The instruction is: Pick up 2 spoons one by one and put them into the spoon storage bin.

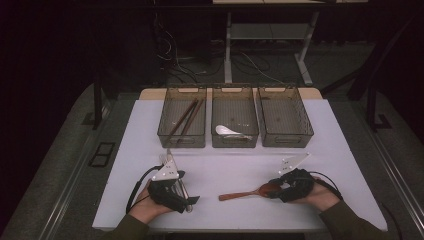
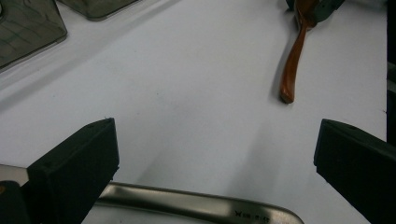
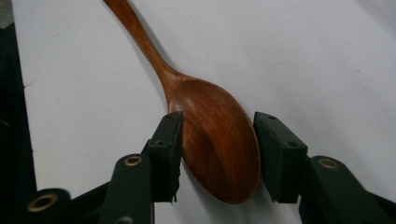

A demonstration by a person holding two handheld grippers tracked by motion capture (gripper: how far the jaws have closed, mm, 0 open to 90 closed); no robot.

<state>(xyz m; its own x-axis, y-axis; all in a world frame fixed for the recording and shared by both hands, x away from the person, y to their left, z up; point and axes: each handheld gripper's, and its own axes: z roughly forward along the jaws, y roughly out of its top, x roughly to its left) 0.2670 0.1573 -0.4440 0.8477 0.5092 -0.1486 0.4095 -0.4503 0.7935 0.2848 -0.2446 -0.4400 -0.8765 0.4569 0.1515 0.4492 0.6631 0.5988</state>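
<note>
Right now the wooden spoon (image 3: 205, 126) lies flat on the white table (image 1: 235, 170), bowl toward the person's right, handle pointing left across the table. The right gripper (image 3: 217, 140) has its two black jaws on either side of that bowl: the left pad sits against the bowl's edge, the right pad is at the opposite edge, and whether it truly presses I cannot tell. So the jaws are partly closed around the widest part of the bowl, with the spoon's tip pointing back toward the gripper body.

Over in the high view, the left gripper (image 1: 172, 187) rests near the table's front edge, well apart from the spoon's handle end. Its jaws stand wide apart, and a shiny metal utensil (image 2: 196, 207) lies on the table just beneath them, unclamped.

Farther back, three clear bins (image 1: 235, 127) sit in a row: chopsticks (image 1: 185, 120) in the left one, a white spoon (image 1: 227, 131) in the middle one.
</note>
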